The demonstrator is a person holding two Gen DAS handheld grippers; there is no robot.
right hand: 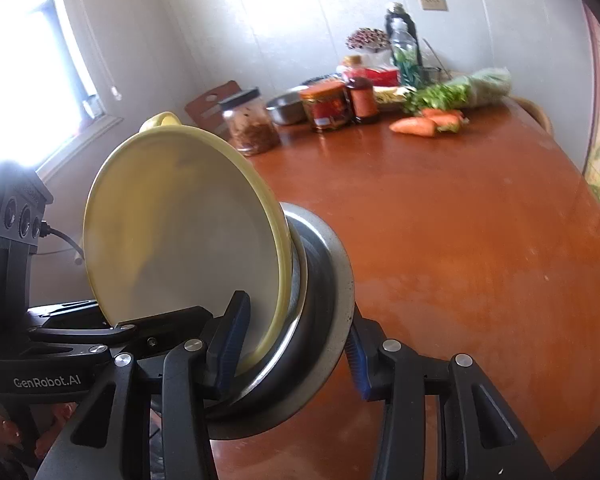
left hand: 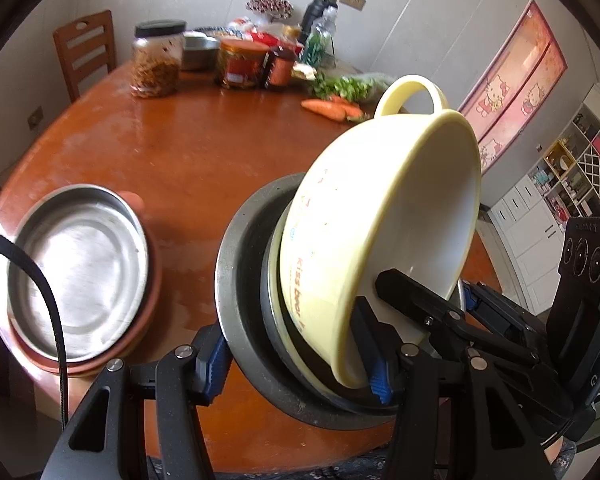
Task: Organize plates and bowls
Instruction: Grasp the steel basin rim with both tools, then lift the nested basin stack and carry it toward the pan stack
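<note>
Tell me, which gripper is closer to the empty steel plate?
Left. The steel plate lies just left of the left gripper; the right gripper clamps the stacked bowls from their far side, away from it.

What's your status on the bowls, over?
Left gripper and right gripper both clamp the tilted bowl stack, yellow bowl on top. Steel plate waits left. Nothing blocking.
</note>
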